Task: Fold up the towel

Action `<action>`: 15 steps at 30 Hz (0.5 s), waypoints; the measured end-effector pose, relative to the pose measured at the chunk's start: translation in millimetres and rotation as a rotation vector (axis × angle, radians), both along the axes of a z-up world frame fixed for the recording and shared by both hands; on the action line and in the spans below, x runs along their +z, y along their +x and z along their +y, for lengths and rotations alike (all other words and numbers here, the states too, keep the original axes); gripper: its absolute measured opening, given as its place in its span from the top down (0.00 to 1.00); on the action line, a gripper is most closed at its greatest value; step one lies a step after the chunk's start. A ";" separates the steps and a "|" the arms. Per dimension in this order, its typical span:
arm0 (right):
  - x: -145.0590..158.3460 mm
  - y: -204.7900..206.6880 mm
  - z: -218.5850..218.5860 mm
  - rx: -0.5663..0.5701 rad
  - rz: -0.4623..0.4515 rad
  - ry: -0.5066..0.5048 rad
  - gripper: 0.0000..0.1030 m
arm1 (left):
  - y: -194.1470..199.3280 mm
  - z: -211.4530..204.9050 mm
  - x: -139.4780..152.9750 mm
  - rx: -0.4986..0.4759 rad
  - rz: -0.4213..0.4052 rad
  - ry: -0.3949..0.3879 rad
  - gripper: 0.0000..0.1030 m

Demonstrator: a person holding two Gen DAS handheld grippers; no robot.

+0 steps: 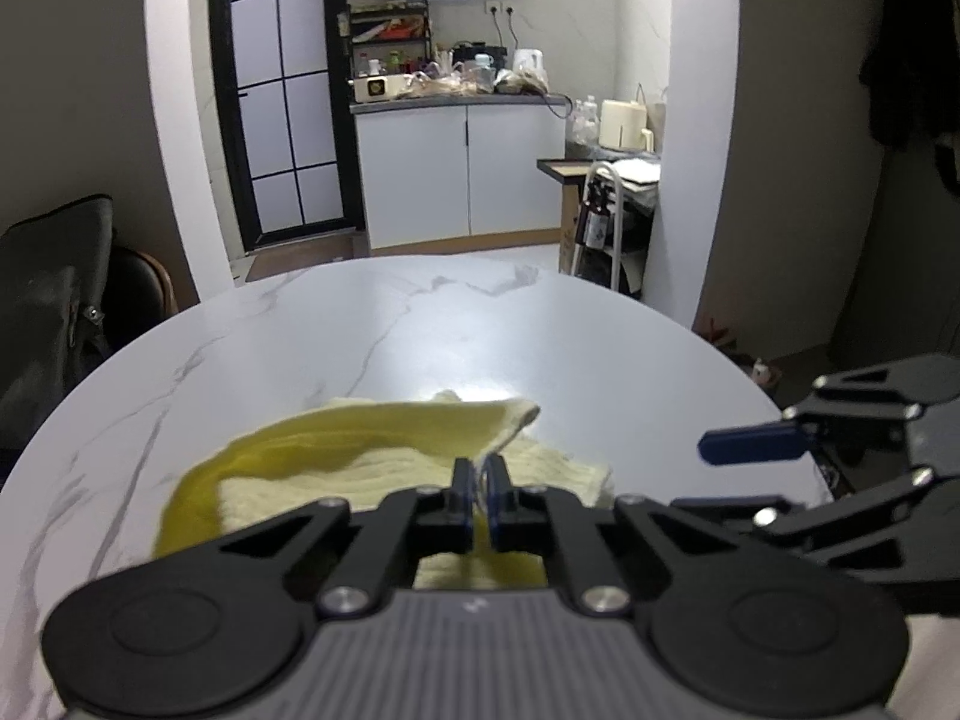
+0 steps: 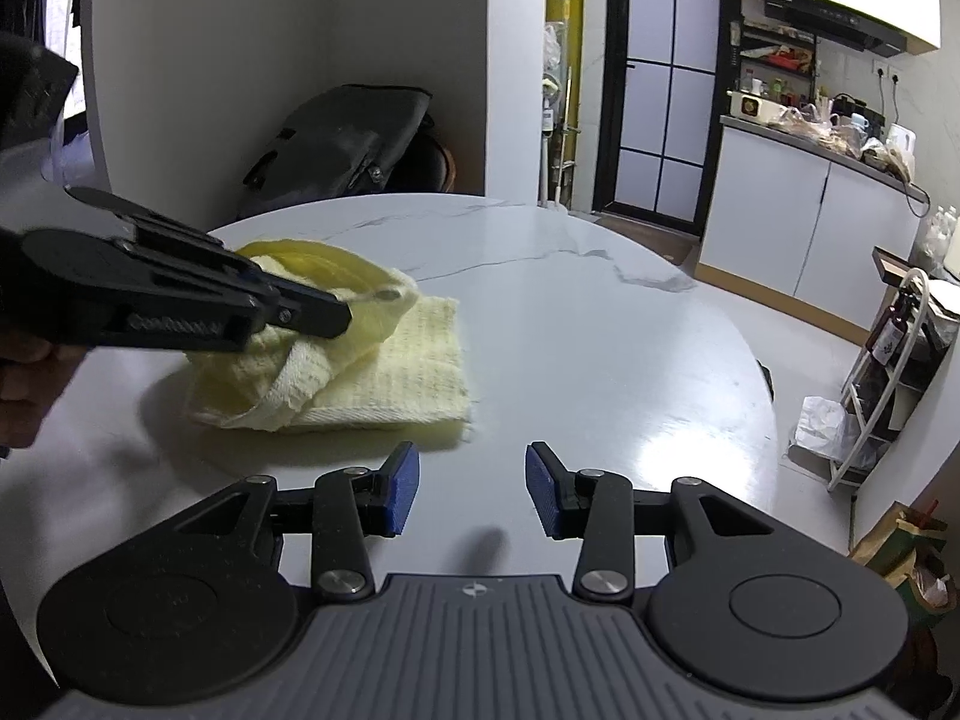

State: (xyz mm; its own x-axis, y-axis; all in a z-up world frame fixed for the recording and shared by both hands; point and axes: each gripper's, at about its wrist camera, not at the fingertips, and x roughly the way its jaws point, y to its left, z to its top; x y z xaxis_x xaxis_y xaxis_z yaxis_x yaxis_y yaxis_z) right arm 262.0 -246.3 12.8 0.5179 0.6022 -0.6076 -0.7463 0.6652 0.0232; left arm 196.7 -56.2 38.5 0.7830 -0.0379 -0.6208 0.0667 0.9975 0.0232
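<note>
Towel [image 2: 384,372] on table [image 2: 600,360], left of right hand-held gripper [image 2: 471,489], bag [image 2: 342,144] behind table

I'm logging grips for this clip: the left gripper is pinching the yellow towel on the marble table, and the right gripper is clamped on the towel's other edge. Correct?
Not quite. The right gripper holds nothing: in the right wrist view its jaws stand open over the bare table, beside the towel. The left gripper does pinch it.

Towel [image 2: 414,372] pale yellow, waffle-textured; table [image 2: 600,324] white marble, grey veins; fingers [image 2: 399,489] blue-padded.
</note>
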 end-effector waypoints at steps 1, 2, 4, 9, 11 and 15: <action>-0.4 0.4 3.4 0.003 0.001 -0.005 0.57 | -2.5 3.1 1.1 0.005 -0.003 -0.004 0.95; -0.6 0.9 6.0 0.003 0.002 -0.006 0.57 | -5.0 6.4 2.1 0.010 -0.005 -0.008 0.95; -1.0 1.2 11.0 0.004 0.003 -0.009 0.57 | -8.3 10.9 3.1 0.017 -0.008 -0.011 0.95; -3.4 0.7 19.6 0.000 0.009 -0.026 0.51 | -17.9 22.9 5.1 0.035 -0.013 -0.025 0.95; -3.3 1.1 22.4 -0.003 0.008 -0.027 0.49 | -21.6 26.9 6.1 0.042 -0.018 -0.026 0.95; -4.2 -1.0 29.4 0.012 -0.011 -0.043 0.48 | -28.1 37.2 8.1 0.065 -0.025 -0.029 0.96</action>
State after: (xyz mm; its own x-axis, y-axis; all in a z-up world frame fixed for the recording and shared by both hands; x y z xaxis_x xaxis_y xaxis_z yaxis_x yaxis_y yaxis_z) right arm 261.0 -216.9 8.6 0.5177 0.5819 -0.6273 -0.7545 0.6562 -0.0139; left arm 168.6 -19.1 46.6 0.7996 -0.0044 -0.6006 0.0017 1.0000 -0.0051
